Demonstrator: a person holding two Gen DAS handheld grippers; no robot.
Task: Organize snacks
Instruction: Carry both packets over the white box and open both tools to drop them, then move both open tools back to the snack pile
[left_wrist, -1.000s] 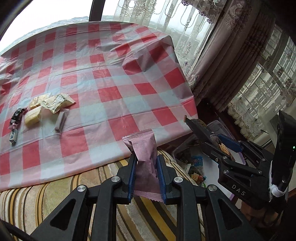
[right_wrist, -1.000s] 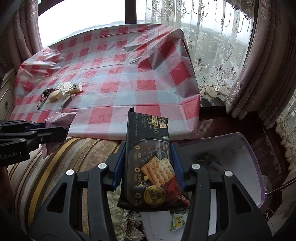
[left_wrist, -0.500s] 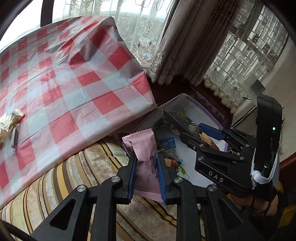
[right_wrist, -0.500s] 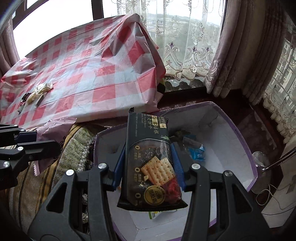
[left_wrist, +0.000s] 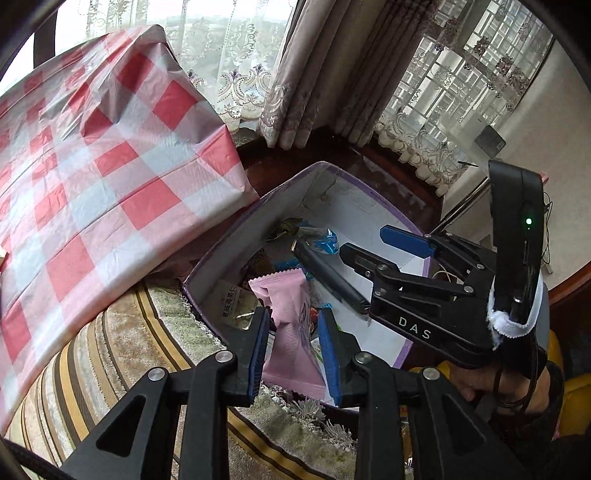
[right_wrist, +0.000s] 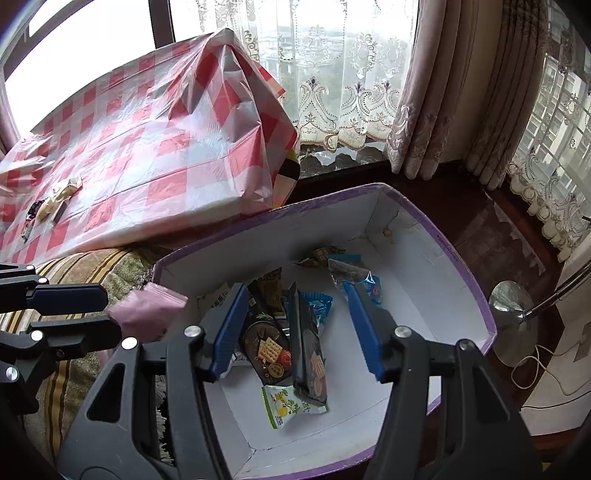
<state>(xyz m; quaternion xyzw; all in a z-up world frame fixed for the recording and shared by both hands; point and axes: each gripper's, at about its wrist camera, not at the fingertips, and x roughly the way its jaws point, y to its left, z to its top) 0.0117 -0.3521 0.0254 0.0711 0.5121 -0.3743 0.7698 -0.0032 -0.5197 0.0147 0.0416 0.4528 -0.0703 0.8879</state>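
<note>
Both grippers are held over the box (right_wrist: 461, 273), a white-lined carton with a purple rim, set beside a striped cushion (left_wrist: 110, 354) and next to the checked cloth (left_wrist: 92, 155).

Left gripper (left_wrist: 295, 347): jaws are opening. The pink packet (left_wrist: 291, 332) is seen between the blue pads, standing upright, its top edge poking above the fingertips. The left pad appears to touch it; a gap is seen at the right pad, so the grip looks released. The packet is positioned over the box's near corner, above the snacks already inside.

Right gripper (right_wrist: 295, 328): jaws are opening and are spread wide. The black cracker pack (right_wrist: 306, 350) is seen between the pads but clear of both, tilted on its edge over the box floor. Whether it is resting or falling cannot be told. A second dark cracker pack (right_wrist: 266, 336), a green-white sachet (right_wrist: 284, 404) and blue wrappers (right_wrist: 317, 302) lie in the box around it.

A few small snacks (right_wrist: 48, 206) are left on the cloth, well apart from both grippers.
</note>
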